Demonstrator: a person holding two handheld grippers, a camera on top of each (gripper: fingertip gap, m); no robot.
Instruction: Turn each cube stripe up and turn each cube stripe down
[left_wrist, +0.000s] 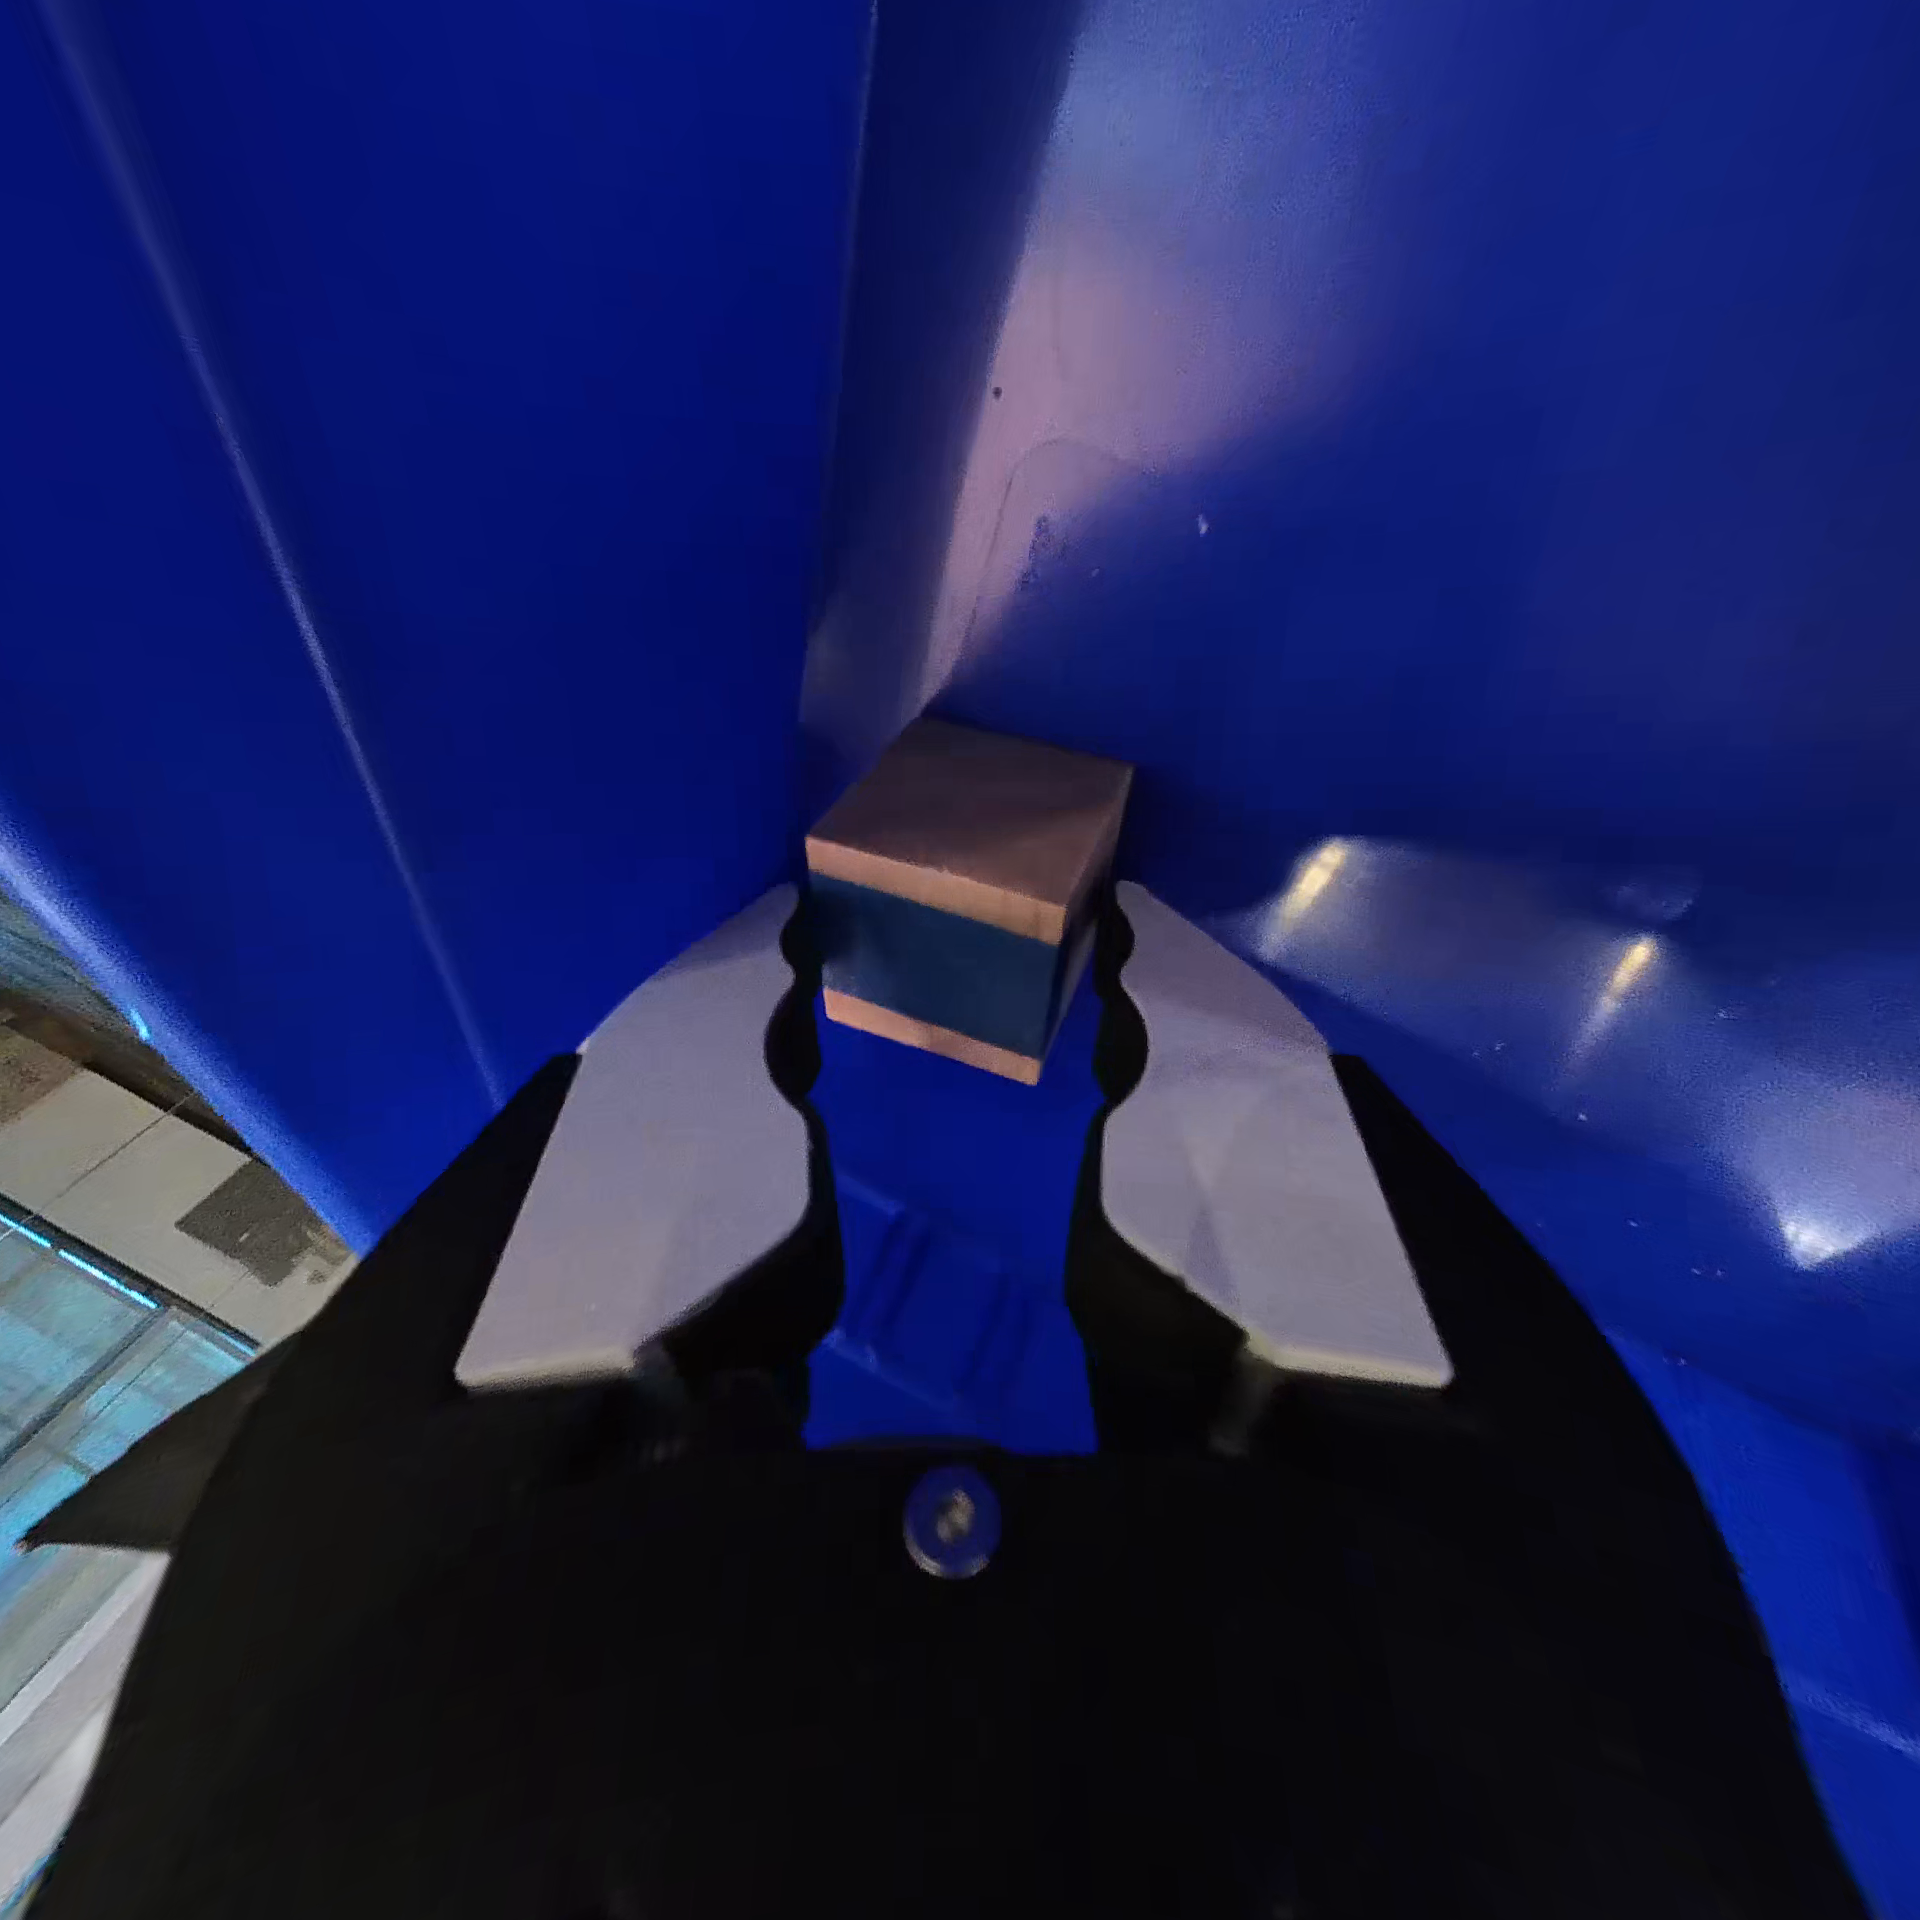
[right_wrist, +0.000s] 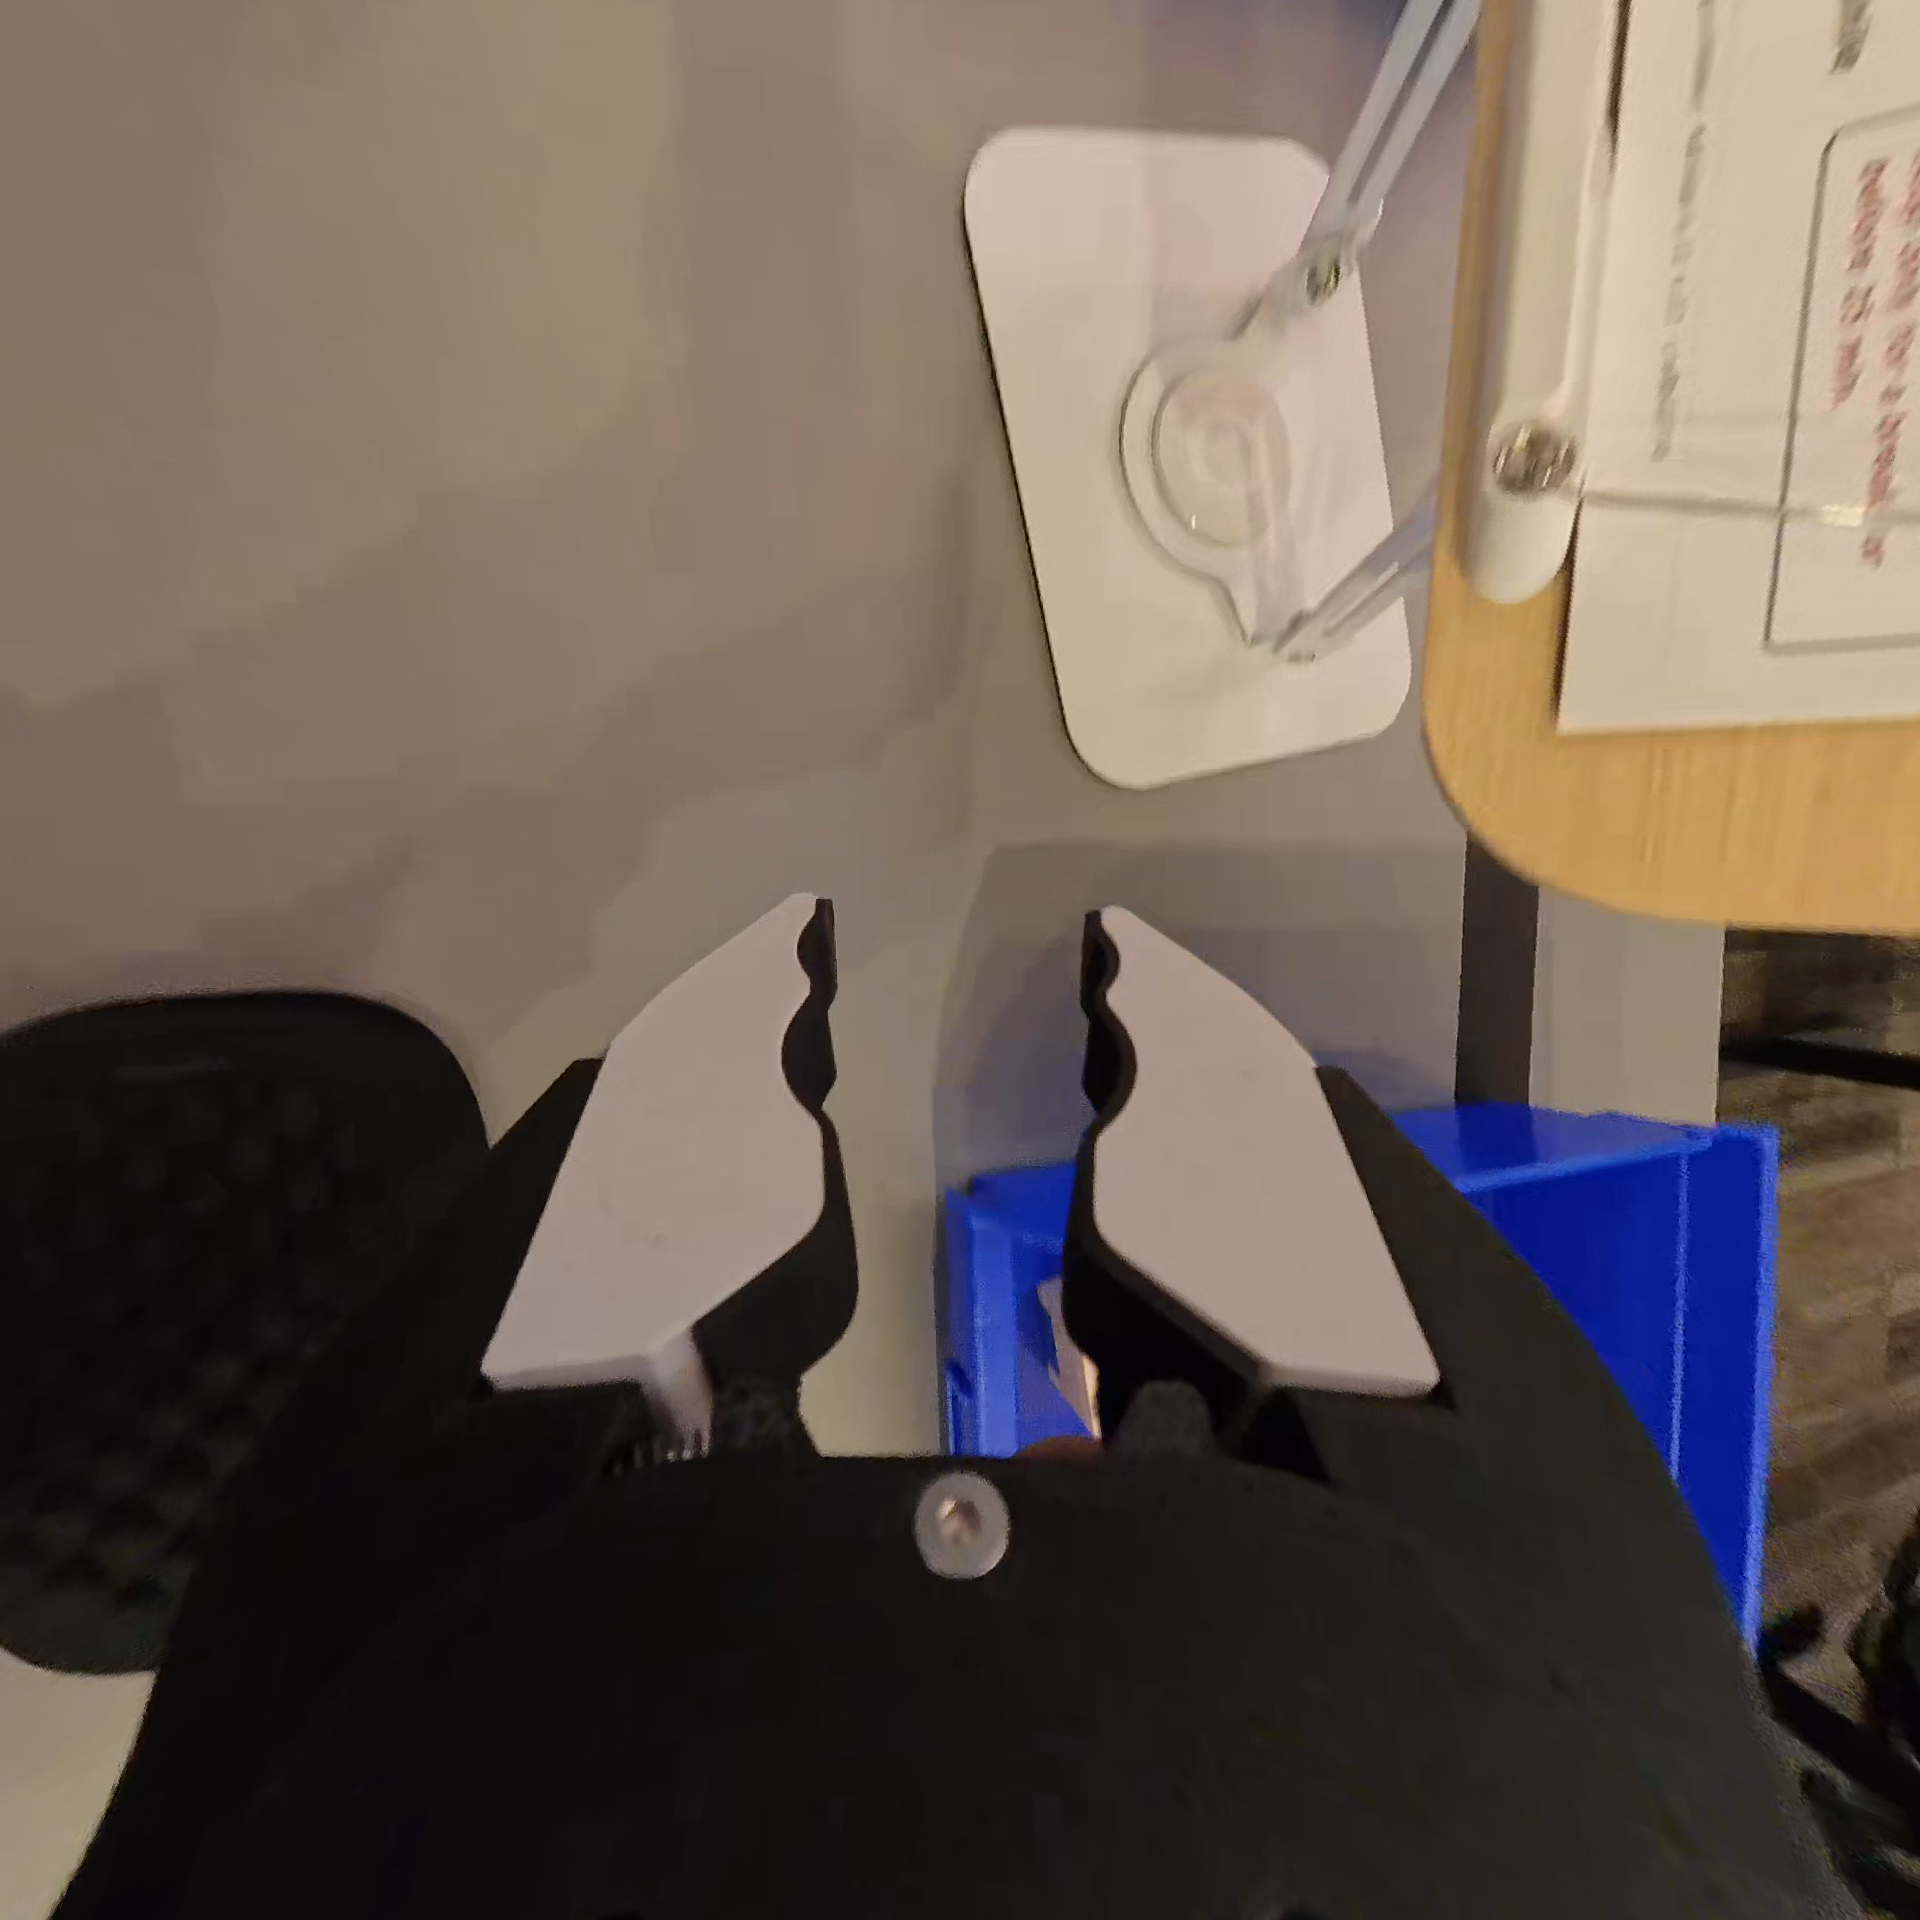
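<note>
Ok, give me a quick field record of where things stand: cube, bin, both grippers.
cube: wooden cube with dark blue stripe, in the bin's corner, stripe facing sideways, plain face up
bin: blue plastic bin
left gripper: fingers either side of the cube, contact unclear
right gripper: open, empty, raised above the bin, facing a grey wall

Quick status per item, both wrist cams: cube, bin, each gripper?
Wooden cube: in the bin's corner, blue stripe on the side facing the camera, plain wood face up.
Blue bin: holds the cube.
Left gripper: fingers flank the cube; contact unclear.
Right gripper: fingers apart, nothing between them, outside the bin.
</note>
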